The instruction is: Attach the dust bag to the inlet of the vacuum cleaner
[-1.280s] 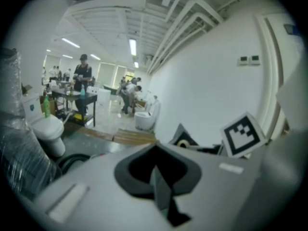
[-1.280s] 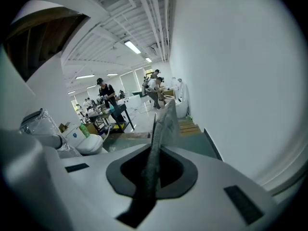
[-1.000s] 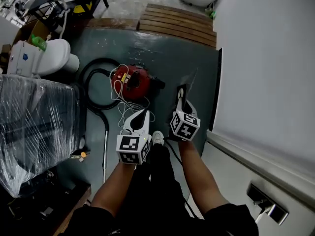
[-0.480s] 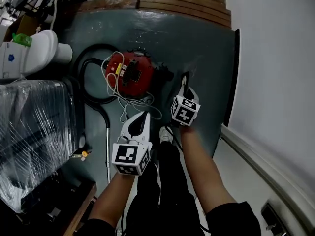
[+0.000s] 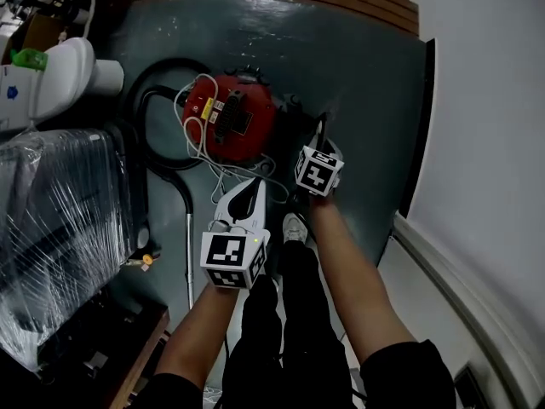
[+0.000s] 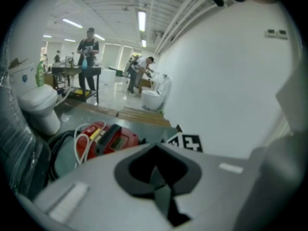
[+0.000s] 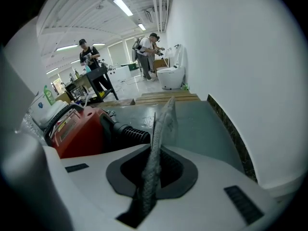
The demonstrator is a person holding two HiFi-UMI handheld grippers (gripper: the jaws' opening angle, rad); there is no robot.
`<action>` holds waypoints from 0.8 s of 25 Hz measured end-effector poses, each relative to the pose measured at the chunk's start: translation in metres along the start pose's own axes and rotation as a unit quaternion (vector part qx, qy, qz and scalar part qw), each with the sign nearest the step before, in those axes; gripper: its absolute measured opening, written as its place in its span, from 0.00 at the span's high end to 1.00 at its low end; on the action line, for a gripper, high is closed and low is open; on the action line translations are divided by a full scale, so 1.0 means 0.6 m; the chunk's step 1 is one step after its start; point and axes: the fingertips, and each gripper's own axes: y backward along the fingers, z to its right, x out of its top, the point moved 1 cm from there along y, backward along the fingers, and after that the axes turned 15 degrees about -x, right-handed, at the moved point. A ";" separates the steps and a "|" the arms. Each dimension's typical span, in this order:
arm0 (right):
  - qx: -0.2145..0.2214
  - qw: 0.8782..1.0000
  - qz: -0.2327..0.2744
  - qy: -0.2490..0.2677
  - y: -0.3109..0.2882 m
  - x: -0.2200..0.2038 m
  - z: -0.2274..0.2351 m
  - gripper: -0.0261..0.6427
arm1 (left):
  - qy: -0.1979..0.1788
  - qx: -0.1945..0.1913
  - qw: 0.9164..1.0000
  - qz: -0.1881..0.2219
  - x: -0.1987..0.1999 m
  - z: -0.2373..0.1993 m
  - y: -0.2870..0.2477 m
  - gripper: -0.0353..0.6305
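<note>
Head view: dim overall. The dark floor point(image 5: 358, 83) carries a pale sheen beyond the jaws, and the white wall point(image 5: 485, 100) to their right is flatly bright. Gripper views: fluorescent ceiling strips point(image 6: 141, 20) far ahead of and above the jaws give the light. Fisheye bending and a black vignette mark the edges. The left gripper point(image 6: 159, 186) body is blurred, and the dust bag point(image 7: 161, 129) pinched in the right gripper point(image 7: 146, 186) is soft close in.

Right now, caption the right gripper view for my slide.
Right gripper shut on grey dust bag beside red vacuum cleaner.
</note>
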 end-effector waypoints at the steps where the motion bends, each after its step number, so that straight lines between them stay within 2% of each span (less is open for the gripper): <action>1: 0.000 1.000 -0.001 -0.002 -0.004 0.000 -0.004 0.93 | -0.001 -0.003 1.000 -0.002 -0.003 0.000 -0.003 0.95; 13: 0.014 0.999 -0.002 -0.031 -0.012 -0.008 -0.048 0.93 | 0.013 -0.013 1.000 -0.022 -0.046 -0.020 -0.004 0.95; 20: 0.030 0.995 -0.029 -0.090 -0.016 -0.013 -0.050 0.92 | 0.022 -0.014 0.999 -0.024 -0.060 -0.029 -0.004 0.95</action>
